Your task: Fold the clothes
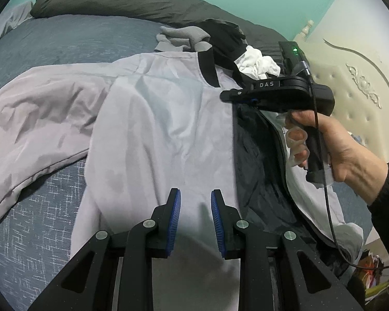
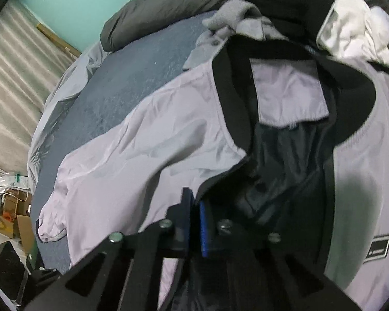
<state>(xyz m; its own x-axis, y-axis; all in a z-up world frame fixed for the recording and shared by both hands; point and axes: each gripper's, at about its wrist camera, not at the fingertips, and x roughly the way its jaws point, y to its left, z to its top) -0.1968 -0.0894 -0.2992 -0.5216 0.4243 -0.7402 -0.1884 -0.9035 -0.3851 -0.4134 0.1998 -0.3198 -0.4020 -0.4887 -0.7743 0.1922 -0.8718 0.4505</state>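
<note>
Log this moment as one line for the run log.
task: fold clothes | left gripper: open above jacket | right gripper: shut on jacket front edge | jacket: spread open on bed, unfolded

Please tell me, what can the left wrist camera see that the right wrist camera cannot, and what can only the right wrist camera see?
Only the left wrist view shows the person's hand holding the right gripper, the cream headboard, and the open left gripper above the jacket.

Only the right wrist view shows the curtain, the cardboard boxes on the floor, and the jacket's chest label.

Both show the pale lilac jacket lying open on the blue bed, its black collar, and the white cloth.
</note>
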